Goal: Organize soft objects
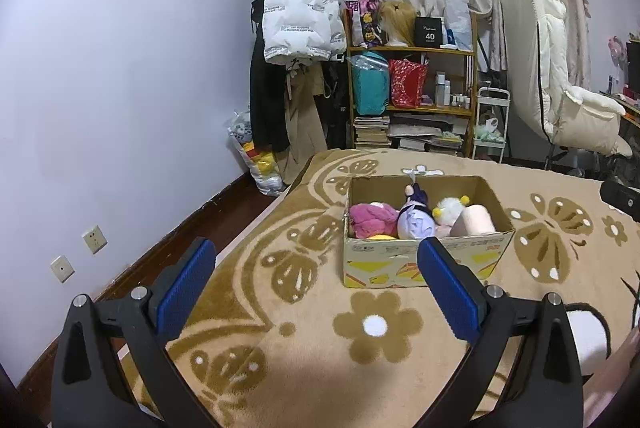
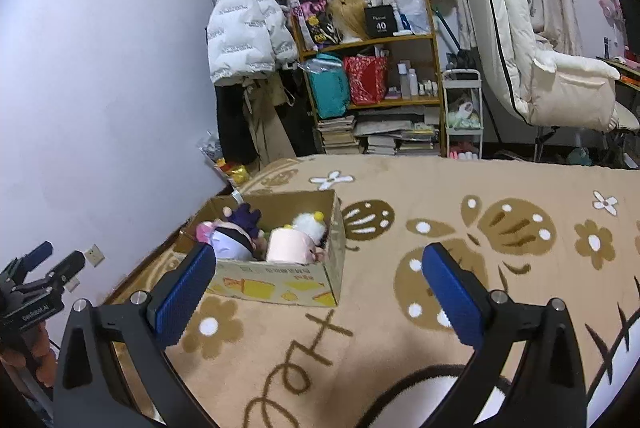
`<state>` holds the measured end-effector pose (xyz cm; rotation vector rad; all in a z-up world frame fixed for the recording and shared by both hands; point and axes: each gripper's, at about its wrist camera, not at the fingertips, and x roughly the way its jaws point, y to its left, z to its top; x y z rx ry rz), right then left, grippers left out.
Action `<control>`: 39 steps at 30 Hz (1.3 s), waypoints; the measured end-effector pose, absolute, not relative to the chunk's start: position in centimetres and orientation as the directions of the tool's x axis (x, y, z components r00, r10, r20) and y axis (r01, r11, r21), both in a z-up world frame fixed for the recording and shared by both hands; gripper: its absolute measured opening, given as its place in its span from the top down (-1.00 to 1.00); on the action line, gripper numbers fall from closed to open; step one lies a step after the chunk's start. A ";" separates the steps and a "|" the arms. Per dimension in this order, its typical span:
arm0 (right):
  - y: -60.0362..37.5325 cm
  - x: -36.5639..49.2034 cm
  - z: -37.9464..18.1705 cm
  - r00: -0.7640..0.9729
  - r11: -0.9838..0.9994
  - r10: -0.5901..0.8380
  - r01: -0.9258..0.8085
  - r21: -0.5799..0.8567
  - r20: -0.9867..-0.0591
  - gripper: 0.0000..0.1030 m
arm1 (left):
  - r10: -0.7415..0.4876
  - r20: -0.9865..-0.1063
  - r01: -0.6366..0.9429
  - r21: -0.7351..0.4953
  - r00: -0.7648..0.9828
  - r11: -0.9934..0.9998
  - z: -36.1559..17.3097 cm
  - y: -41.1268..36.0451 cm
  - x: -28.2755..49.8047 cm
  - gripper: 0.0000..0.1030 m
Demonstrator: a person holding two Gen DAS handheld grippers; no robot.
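A cardboard box [image 1: 424, 262] stands on the patterned blanket and holds several plush toys: a pink one [image 1: 370, 220], a purple doll [image 1: 416, 220], a white fluffy one [image 1: 450, 207] and a pale pink cylinder [image 1: 474, 222]. The box [image 2: 280, 280] also shows in the right wrist view with the purple doll [image 2: 232, 236], white toy [image 2: 310, 222] and pink cylinder [image 2: 286, 246]. My left gripper [image 1: 316, 256] is open and empty, short of the box. My right gripper [image 2: 320, 260] is open and empty, to the box's right.
The blanket [image 1: 400, 368] covers a bed beside a wall [image 1: 120, 107]. Beyond stand a cluttered shelf [image 1: 412, 83], hanging coats [image 1: 300, 7], a white chair [image 2: 540, 67] and curtains. The left gripper [image 2: 36, 280] shows at the left edge of the right wrist view.
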<state>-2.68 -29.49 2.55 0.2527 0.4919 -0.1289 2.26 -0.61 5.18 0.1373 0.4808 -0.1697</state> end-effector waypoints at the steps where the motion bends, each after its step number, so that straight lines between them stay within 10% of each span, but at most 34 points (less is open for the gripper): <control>1: -29.5 -2.6 2.2 0.870 0.962 -0.070 0.188 0.198 -0.488 -1.00 | -0.125 -0.472 0.190 0.093 0.873 0.977 4.9 -0.6 2.4 -0.95; 39: -28.2 -1.5 -0.3 0.837 0.982 -0.100 0.171 0.084 -0.538 -1.00 | -0.128 -0.528 0.236 0.143 0.840 0.961 1.1 -1.8 3.8 -0.95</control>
